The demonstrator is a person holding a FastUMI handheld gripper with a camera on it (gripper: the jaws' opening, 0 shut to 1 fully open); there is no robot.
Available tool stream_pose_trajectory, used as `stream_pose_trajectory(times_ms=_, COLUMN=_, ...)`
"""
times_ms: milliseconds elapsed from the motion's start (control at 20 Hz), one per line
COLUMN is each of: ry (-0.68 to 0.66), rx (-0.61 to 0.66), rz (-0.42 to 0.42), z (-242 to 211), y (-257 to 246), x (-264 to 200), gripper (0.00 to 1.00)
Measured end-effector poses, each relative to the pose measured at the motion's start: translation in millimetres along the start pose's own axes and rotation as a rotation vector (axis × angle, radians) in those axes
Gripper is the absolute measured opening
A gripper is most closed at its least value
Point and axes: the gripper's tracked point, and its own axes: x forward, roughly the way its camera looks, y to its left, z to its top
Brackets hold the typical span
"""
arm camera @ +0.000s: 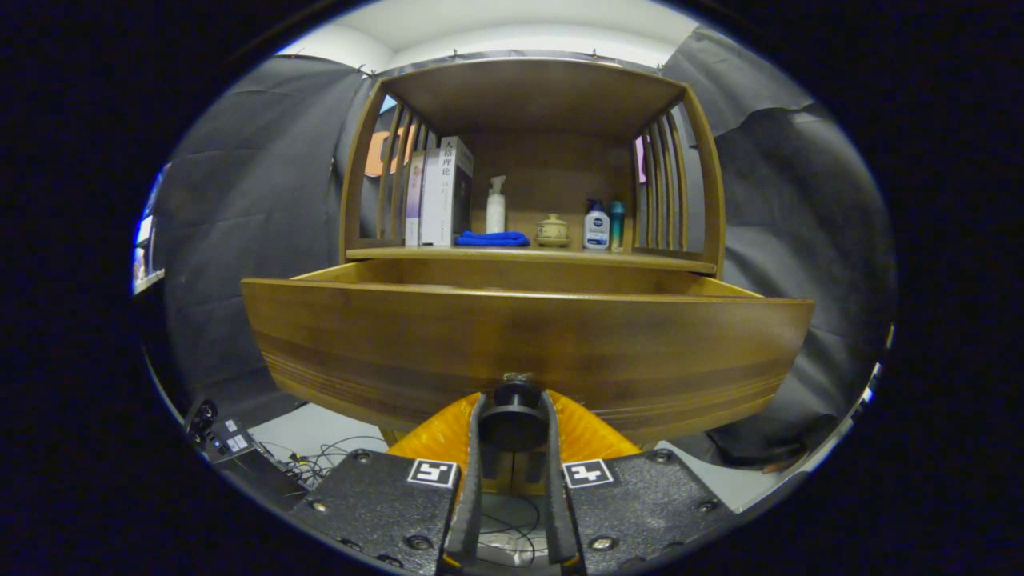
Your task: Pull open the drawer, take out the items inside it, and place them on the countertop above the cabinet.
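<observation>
- Cabinet [528, 104]: brown wood, smooth finish, slatted curved sides, flat top panel; an open shelf bay stands above the drawer.
- Drawer [528, 344]: wide wooden front with visible horizontal grain and fine grooved lines near its lower edge; pulled out toward the camera, its top rim and inner side walls showing. The contents cannot be seen from this low angle.
- Surface [528, 254]: thin wooden countertop just above and behind the drawer, carrying the items below.
- Books [438, 192]: upright, boxy, pale spines, at the left of the surface.
- Blue cloth [493, 238]: soft, folded flat, beside the books.
- White pump bottle [496, 206]: slim, plastic, behind the cloth.
- Ceramic jar [552, 230]: small, squat, lidded, tan.
- Lotion bottle [596, 226]: white and blue; a teal tube [617, 224] stands just beside it.
- Hand-held gripper [514, 424]: black textured body, two dark narrow fingers [474, 480] clamped on either side of the round dark knob [512, 416] at the drawer front's lower middle.
</observation>
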Motion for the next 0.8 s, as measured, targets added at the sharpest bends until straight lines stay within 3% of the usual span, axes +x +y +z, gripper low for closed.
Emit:
stream_pose_trajectory(times_ms=450, ry=-0.004, rx=-0.023, rz=-0.009, z=-1.3, y=-0.2, x=-0.9, gripper=0.37)
stream_pose_trajectory(times_ms=800, ry=-0.130, rx=-0.138, rz=0.005, z=37.9, y=-11.0, x=-33.6, gripper=0.83)
